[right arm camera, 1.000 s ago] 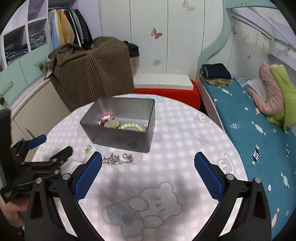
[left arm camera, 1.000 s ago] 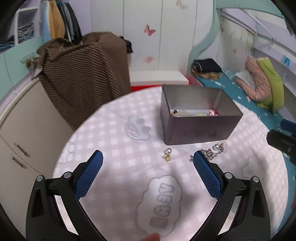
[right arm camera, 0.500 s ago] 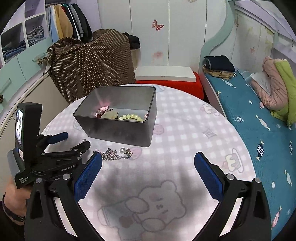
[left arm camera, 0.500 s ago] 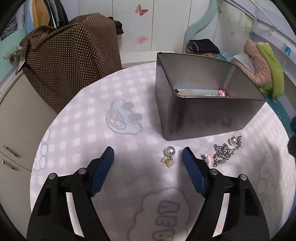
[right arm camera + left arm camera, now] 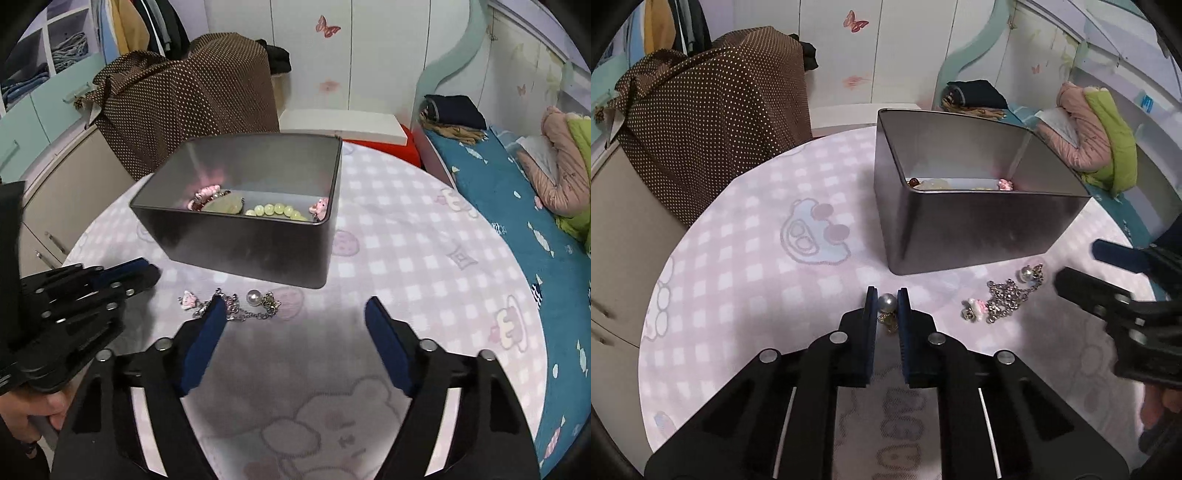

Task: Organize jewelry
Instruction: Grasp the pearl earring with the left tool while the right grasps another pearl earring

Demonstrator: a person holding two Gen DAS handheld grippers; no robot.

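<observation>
A grey metal tin (image 5: 964, 221) stands on the round table; it also shows in the right wrist view (image 5: 258, 243), holding a green bead bracelet (image 5: 277, 210) and pink pieces. My left gripper (image 5: 887, 301) is shut on a pearl earring (image 5: 887, 302) with a gold charm, at table level in front of the tin. A silver chain with a pearl and a pink charm (image 5: 1001, 299) lies to its right; it also shows in the right wrist view (image 5: 240, 304). My right gripper (image 5: 295, 314) is open and empty, just above and behind the chain.
The table wears a pink checked cloth (image 5: 424, 258) with cartoon prints. A chair draped in brown dotted fabric (image 5: 713, 110) stands behind the table on the left. A bed with a teal sheet (image 5: 517, 206) runs along the right.
My left gripper moved forward and closed on the pearl earring. My right gripper moved forward and down toward the chain, its jaws narrower but still open.
</observation>
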